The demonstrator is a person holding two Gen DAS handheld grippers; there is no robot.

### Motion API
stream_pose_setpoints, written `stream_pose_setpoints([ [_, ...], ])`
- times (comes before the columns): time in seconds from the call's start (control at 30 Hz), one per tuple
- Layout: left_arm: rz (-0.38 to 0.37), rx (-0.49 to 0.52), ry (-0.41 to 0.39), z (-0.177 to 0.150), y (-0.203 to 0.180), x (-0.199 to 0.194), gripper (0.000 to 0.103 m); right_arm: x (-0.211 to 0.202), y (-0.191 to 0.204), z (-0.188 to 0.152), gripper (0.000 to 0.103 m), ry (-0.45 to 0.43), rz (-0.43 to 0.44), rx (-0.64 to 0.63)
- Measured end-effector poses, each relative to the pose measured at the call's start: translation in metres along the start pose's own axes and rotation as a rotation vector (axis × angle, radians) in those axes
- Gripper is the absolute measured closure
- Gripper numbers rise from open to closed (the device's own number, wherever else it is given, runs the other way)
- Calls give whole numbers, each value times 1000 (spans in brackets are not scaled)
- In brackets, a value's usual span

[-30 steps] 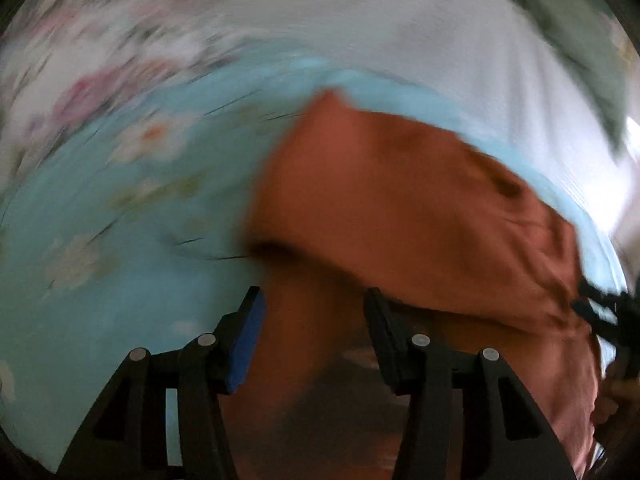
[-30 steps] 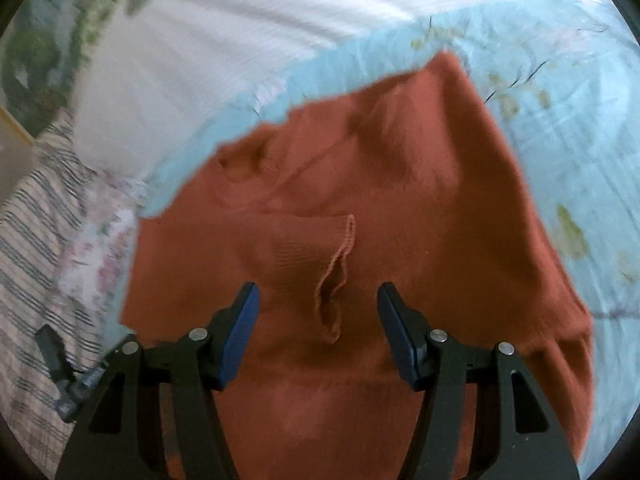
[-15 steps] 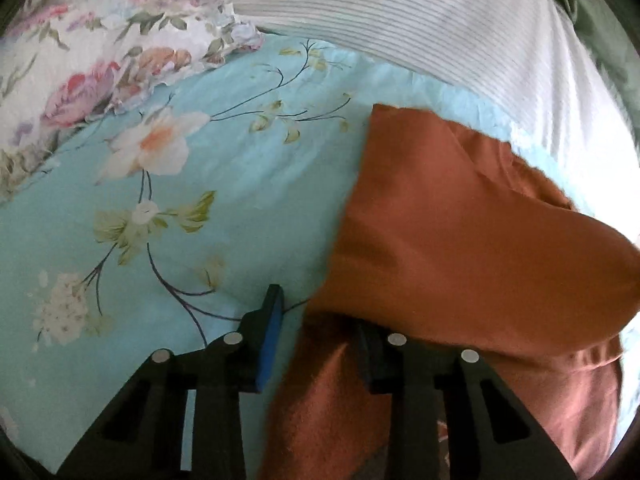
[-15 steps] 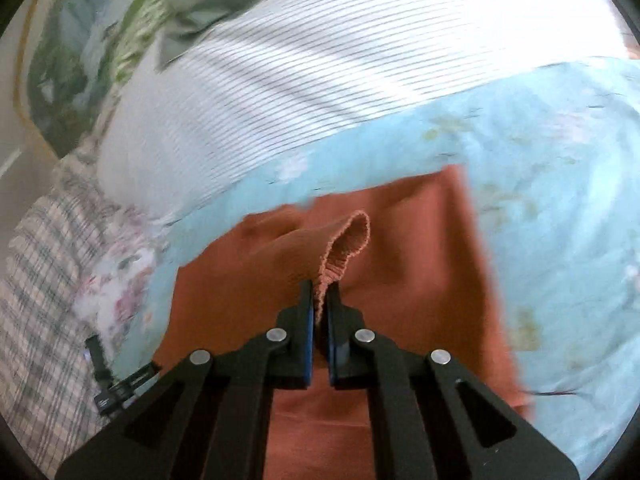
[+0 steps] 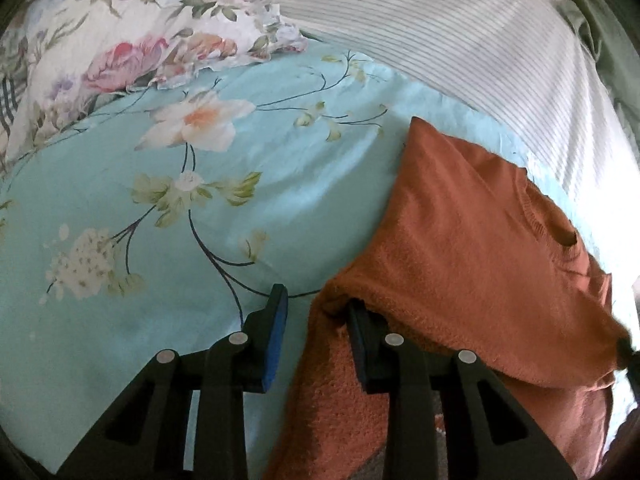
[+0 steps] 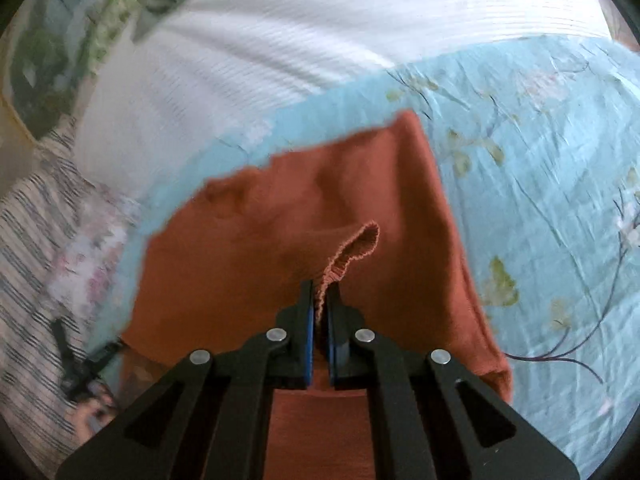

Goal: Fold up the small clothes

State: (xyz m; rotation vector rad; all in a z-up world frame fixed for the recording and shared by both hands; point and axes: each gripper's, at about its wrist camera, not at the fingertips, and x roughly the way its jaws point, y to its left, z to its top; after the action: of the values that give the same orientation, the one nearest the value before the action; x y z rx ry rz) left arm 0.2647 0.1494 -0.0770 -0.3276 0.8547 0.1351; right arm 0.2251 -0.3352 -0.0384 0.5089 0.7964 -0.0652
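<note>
A: Where is the sweater (image 6: 304,216) just now?

B: It lies on the bed, ahead of both claws. The right claw (image 6: 319,312) is closed tight on the ribbed cuff (image 6: 352,248), which loops up just beyond its tips. The left claw (image 5: 316,328) stands wide; one finger (image 5: 276,320) rests over bare sheet, the other is tucked under a folded edge of the knit, with no grip on it.

A: So what step is this, in your view?

B: I judge it a sleeve fold. The cuff wants carrying across the body of the sweater and laying flat, so the sleeve ends straight, not bunched.

A: How to do it well?

B: Lift only enough to clear the knit, so the layers below do not drag. The left claw could pin the folded side edge while the right one travels. Let go only once the cuff lies down flat.

A: And the surface?

B: A light blue sheet with flowers (image 5: 200,184), soft and creased, so the garment may creep. Beyond the claws lies white striped bedding (image 5: 460,40); ahead to the left of the left claw, a floral pillow (image 5: 132,36). Left of the right claw lies striped cloth (image 6: 28,264), blurred.
</note>
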Motion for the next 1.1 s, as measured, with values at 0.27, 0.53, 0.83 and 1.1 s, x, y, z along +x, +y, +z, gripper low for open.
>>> stream_pose_setpoints([
  [0.27,-70,0,49,0,6,-12,73,-9,-4,0,91,-32,-123,22],
  [0.53,-108,87,-5,9,-25,-40,59,24,42,5,90,70,34,-113],
  [0.83,34,164,83,7,-31,14,55,19,-13,-4,95,69,-79,11],
  [1.1,-167,108,101,-18,18,-46,54,-62,-31,-37,51,23,-47,22],
])
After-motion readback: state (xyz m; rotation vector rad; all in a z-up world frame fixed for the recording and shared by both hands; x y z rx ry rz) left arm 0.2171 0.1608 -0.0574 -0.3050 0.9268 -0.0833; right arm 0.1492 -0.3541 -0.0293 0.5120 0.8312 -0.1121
